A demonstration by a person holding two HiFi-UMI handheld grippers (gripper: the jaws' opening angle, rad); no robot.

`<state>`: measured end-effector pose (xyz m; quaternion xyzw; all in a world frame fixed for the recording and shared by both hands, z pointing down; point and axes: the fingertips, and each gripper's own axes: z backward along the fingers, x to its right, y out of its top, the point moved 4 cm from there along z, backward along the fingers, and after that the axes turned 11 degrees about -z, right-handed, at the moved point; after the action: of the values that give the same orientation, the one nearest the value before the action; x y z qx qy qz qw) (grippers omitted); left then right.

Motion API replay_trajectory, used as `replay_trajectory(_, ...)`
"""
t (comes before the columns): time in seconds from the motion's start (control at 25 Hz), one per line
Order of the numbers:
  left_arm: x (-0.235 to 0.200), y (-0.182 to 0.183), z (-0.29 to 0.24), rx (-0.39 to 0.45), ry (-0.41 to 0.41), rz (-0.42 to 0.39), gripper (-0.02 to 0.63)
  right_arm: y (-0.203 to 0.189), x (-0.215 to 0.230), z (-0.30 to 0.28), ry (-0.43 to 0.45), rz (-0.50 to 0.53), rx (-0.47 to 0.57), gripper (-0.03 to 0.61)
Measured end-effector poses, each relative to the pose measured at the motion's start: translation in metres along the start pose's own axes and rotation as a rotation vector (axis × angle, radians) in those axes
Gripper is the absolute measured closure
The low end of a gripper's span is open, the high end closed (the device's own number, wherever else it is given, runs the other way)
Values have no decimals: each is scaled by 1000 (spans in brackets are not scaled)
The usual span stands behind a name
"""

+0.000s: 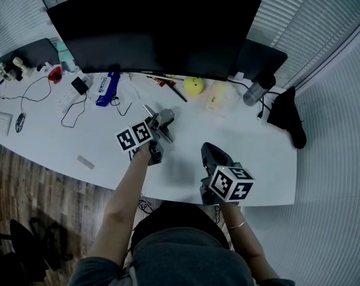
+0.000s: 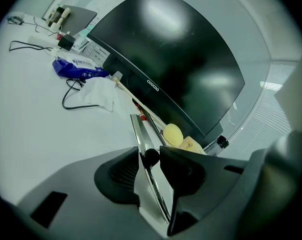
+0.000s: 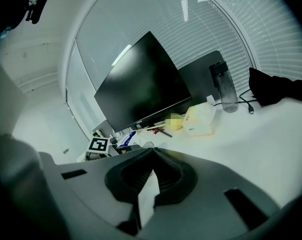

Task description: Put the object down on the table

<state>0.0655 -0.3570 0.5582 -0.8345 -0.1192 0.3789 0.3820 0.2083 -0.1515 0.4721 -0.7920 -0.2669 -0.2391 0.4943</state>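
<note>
A thin shiny metal tool with a small black knob lies between the jaws of my left gripper. The jaws look closed against it from both sides. In the head view the left gripper is low over the middle of the white table, and the metal tool sticks out of it toward the monitor. My right gripper hovers near the table's front edge, to the right of the left one. Seen in its own view, the right gripper has its tips together with nothing between them.
A wide black monitor spans the back of the table. In front of it lie a yellow ball, a pale box, a blue packet, black cables, a bottle and a black cloth.
</note>
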Motion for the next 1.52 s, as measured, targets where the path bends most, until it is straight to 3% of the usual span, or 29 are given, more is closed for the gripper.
replay_trajectory(0.72, -15, -3, 2, -125, 157, -98, 434, -10, 4, -2, -4, -15, -23, 575)
replay_trajectory(1.2, -11, 0, 17, -104, 141, -143, 434, -11, -3, -5, 4, -7, -25, 575)
replay_trajectory(1.52, -1, 1, 39, -81, 130, -230, 490, -16, -12, -8, 14, 15, -32, 575)
